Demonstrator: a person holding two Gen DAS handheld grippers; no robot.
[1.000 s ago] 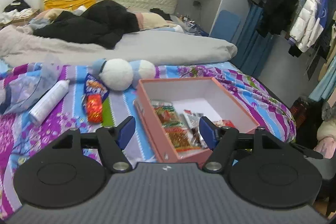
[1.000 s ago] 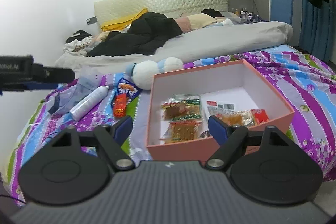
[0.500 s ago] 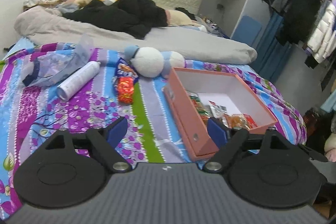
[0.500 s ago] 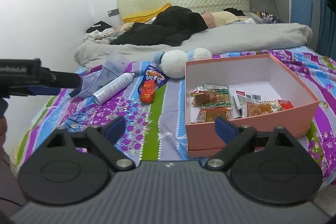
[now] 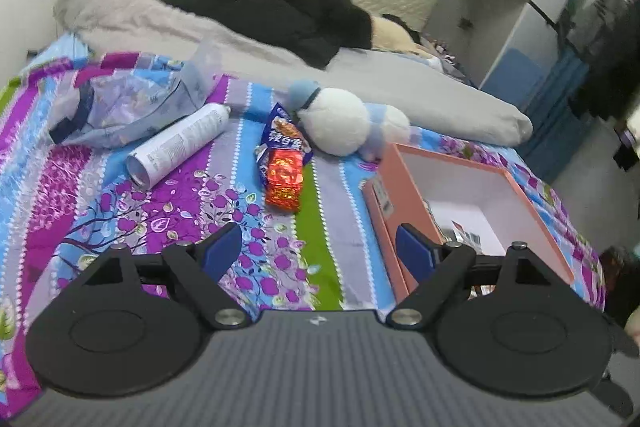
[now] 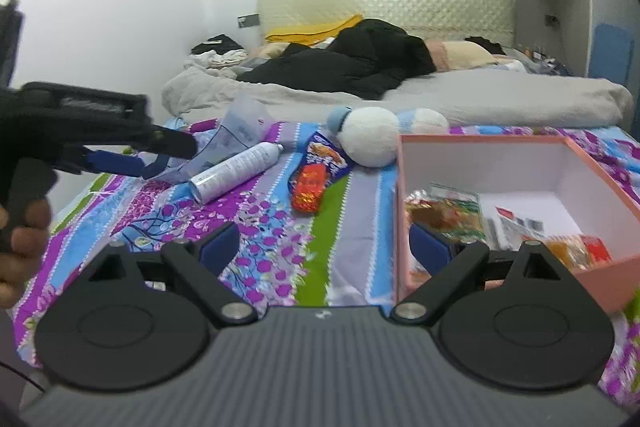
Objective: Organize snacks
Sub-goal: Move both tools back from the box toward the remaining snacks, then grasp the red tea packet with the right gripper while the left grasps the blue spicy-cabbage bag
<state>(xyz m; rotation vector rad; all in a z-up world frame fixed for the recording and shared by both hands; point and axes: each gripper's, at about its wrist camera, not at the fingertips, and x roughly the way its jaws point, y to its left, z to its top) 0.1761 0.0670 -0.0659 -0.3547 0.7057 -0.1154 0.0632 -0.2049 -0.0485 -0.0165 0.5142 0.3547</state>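
With both grippers' fingers spread and empty, left gripper is approaching the red snack packet lying on the bed ahead of its fingers; next, likely pinch it for the pink box.

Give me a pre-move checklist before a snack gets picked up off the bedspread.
1. Left tongs open with nothing between them: ok; they have just been opening.
2. Right tongs open and empty: ok; also just opened wider.
3. Red snack packet lies in plain view on the bedspread: ok.
4. Blue snack bag free to lift: not ok, the red packet overlaps its lower end.
5. Pink box open, with bare floor left: ok.
6. Spray can and plush toy clear of the red packet: cannot tell for the toy, which crowds the blue bag.
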